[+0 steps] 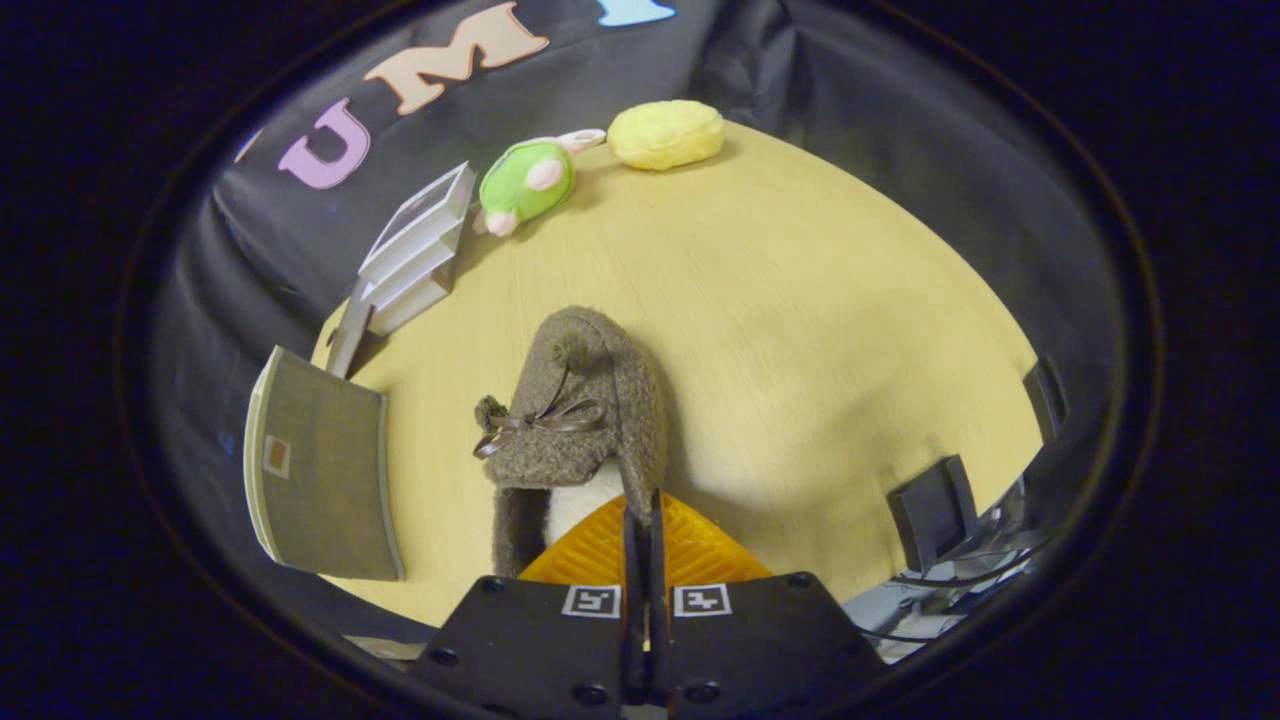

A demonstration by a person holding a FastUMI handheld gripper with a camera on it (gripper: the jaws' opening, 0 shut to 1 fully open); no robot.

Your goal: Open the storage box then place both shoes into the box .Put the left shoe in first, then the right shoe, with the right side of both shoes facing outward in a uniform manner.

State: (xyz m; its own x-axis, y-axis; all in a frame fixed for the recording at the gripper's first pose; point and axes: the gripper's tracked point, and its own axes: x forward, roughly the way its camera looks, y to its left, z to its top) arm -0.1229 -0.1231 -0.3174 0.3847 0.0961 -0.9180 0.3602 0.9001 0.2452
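A brown fuzzy shoe (580,420) with a ribbon bow and a pom-pom hangs just ahead of my fingers, toe pointing away over the round wooden table (800,320). My gripper (641,510) is shut on the rim of the shoe's opening, at its right side; the pale lining shows to the left of the fingers. A grey storage box (325,470) with a pale edge and a small label stands to the left of the shoe, at the table's edge. I cannot tell whether the box is open.
A white stack of drawer-like boxes (420,245) stands beyond the grey box. A green plush toy (525,182) and a yellow plush toy (667,134) lie at the far edge. Dark clamps (935,510) and cables sit at the near right edge.
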